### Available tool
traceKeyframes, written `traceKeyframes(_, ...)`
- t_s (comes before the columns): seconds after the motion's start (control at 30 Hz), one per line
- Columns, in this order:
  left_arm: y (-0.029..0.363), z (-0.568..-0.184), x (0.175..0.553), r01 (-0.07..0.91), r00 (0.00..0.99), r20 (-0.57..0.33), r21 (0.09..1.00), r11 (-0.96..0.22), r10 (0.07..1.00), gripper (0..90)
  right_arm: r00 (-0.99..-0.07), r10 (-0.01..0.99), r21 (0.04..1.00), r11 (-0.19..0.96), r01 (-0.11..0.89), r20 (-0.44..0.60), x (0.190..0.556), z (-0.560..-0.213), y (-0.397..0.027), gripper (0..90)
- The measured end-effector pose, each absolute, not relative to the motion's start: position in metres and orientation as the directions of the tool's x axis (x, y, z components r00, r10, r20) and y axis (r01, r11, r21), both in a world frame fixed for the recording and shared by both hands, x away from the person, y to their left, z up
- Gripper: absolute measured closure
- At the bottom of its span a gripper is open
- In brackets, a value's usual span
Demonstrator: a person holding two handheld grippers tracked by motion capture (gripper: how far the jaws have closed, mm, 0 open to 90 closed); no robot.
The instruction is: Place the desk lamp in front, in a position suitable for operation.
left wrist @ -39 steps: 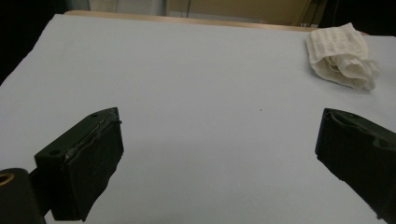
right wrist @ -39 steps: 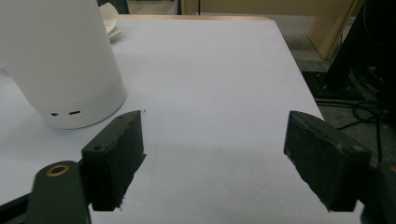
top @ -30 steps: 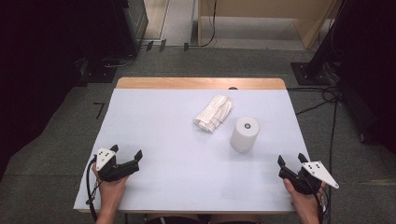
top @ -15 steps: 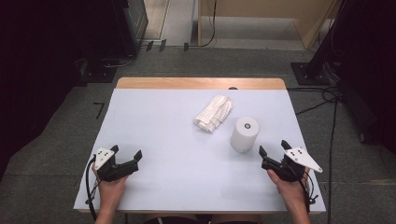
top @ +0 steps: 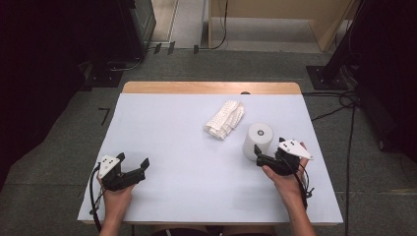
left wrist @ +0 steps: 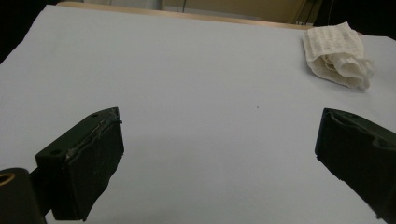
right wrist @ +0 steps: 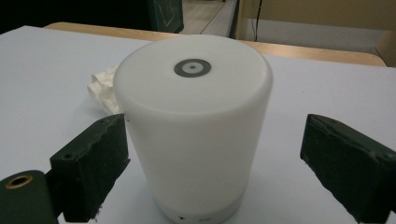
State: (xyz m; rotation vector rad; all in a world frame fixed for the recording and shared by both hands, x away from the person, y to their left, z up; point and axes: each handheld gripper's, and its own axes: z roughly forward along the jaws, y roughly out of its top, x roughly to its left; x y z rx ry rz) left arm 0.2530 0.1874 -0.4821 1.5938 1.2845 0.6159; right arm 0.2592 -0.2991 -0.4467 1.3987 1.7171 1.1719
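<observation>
A white cylinder (top: 259, 139) with a grey ring on its top stands upright on the right half of the white table (top: 187, 147). My right gripper (top: 269, 148) is at its near side. In the right gripper view the cylinder (right wrist: 194, 116) stands between the jaws of that gripper (right wrist: 215, 140), which have just been opening. The left jaw is close to the cylinder's wall and the right jaw is clear of it. A crumpled white cloth (top: 225, 119) lies just beyond the cylinder to the left. My left gripper (top: 133, 161) rests open at the near left with nothing between its jaws (left wrist: 219, 135).
The table's far edge is a wooden strip (top: 211, 87). Cables (top: 344, 101) run over the grey floor to the right of the table. The cloth (left wrist: 337, 55) lies far ahead of the left gripper, to the right in its view.
My right hand has moved from the table's near right corner leftward and forward up to the cylinder, and its jaws have spread. The left hand has stayed put.
</observation>
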Motion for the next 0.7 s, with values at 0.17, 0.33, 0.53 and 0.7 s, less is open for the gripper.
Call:
traceKeyframes(0.17,0.187,-0.482,0.253,0.448,0.319,-0.173,0.894,0.013,0.932,1.6,-0.255,0.966,0.901,0.062,0.429,0.055,0.272,-0.448,-0.288,6.1)
traceKeyframes(0.33,0.188,-0.482,0.253,0.448,0.319,-0.179,0.894,0.018,0.931,1.7,-0.232,0.971,0.897,0.055,0.44,0.054,0.282,-0.453,-0.282,6.0)
traceKeyframes(0.53,0.188,-0.483,0.254,0.447,0.318,-0.187,0.894,0.027,0.929,1.6,-0.21,0.976,0.891,0.054,0.452,0.047,0.293,-0.46,-0.276,6.9)
traceKeyframes(0.7,0.188,-0.483,0.254,0.447,0.319,-0.19,0.894,0.03,0.928,1.6,-0.18,0.983,0.887,0.052,0.459,0.035,0.292,-0.458,-0.271,8.0)
